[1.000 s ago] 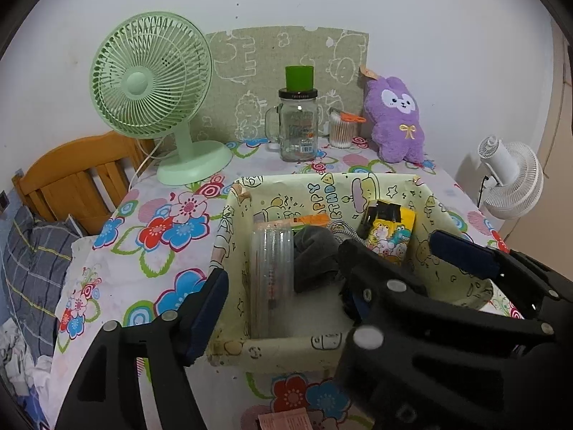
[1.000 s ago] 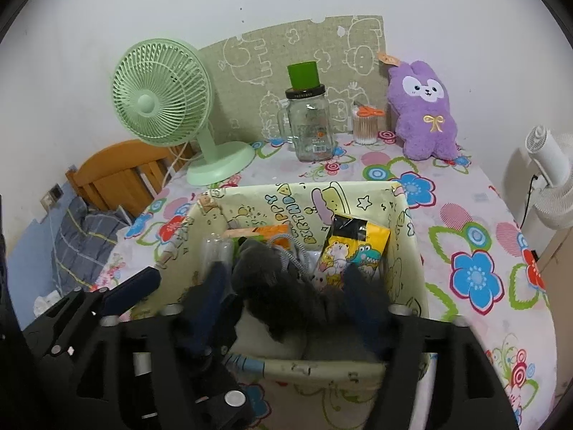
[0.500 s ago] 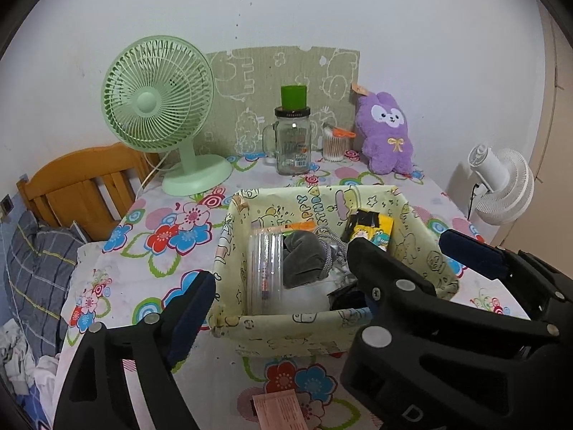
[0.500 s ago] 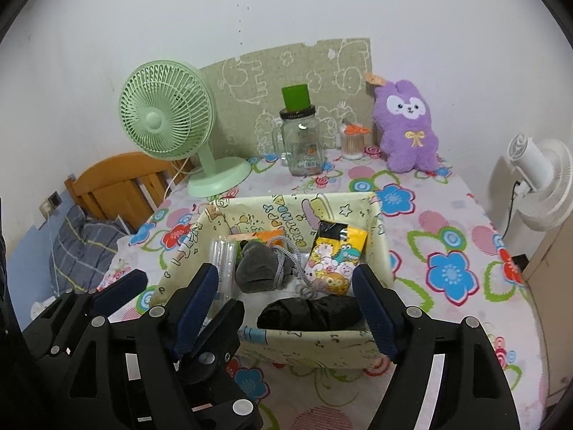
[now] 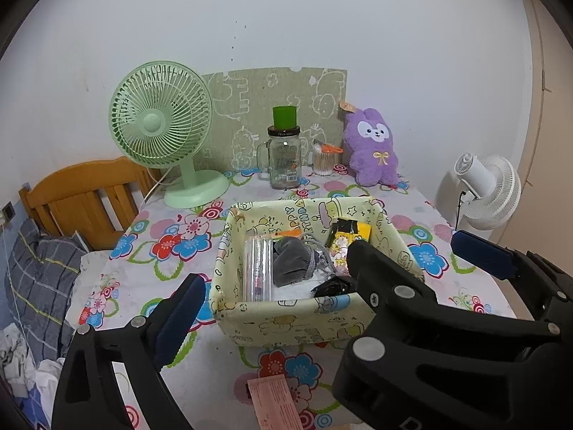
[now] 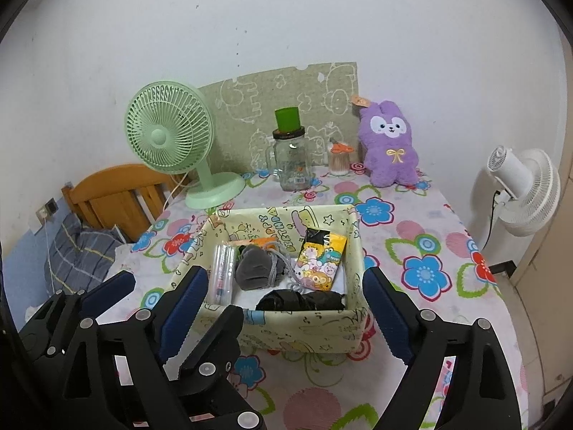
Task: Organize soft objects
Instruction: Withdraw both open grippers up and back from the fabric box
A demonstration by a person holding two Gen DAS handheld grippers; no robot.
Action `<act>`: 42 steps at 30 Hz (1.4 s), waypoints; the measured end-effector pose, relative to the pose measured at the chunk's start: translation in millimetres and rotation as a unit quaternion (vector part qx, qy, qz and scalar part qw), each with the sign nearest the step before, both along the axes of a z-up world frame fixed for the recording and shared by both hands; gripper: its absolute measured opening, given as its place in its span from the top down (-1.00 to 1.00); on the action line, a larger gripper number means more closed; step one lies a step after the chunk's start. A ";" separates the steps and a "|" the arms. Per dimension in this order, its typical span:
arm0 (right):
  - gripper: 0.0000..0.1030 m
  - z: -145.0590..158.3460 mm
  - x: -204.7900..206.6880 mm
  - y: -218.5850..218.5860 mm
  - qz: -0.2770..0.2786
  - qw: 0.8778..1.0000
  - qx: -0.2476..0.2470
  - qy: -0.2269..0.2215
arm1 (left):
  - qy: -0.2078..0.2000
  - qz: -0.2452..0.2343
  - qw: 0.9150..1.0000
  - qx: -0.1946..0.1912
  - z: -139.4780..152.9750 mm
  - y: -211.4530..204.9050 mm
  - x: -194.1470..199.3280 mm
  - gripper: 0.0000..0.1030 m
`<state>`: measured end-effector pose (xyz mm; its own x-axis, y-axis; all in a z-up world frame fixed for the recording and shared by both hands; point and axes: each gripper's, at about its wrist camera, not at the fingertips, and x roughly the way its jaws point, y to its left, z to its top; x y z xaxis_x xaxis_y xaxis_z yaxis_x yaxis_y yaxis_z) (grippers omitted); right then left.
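1. Nearest to me, my right claw (image 6: 284, 304) hangs in front of the box (image 6: 286, 333); its jaws are wide apart and hold nothing.
2. To its left my left claw (image 5: 329, 272) is also fully open and empty, with one finger (image 5: 181, 310) beside the box's left corner.
3. Inside the box, by the near wall, lies a black bundle (image 6: 304, 301); behind it are a grey pouch (image 6: 256, 268), a clear tube (image 6: 222, 272) and a yellow packet (image 6: 320, 259).
4. I judge that these soft things are stored, so this step looks finished.
5. Far back by the wall sits the purple plush (image 6: 388, 143), well apart from the box, near a jar (image 6: 290, 157).
6. It seems the next soft thing: one claw must reach over the box, close gently on its body, and not knock the jar.
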<state>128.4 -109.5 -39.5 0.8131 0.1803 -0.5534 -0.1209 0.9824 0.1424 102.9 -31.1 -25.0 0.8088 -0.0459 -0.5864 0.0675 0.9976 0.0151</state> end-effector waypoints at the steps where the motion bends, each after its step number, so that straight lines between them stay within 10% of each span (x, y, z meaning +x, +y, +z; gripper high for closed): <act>1: -0.81 1.5 -2.8 -0.3 -0.003 1.000 -0.001 -0.003 | -0.002 -0.001 1.000 -0.001 0.9 -0.2 -2.4 -0.89; 42: -0.96 -4.4 -89.7 7.1 -0.043 0.997 -0.038 -0.045 | -0.032 -0.003 0.999 -0.023 -13.1 6.1 -79.7 -0.99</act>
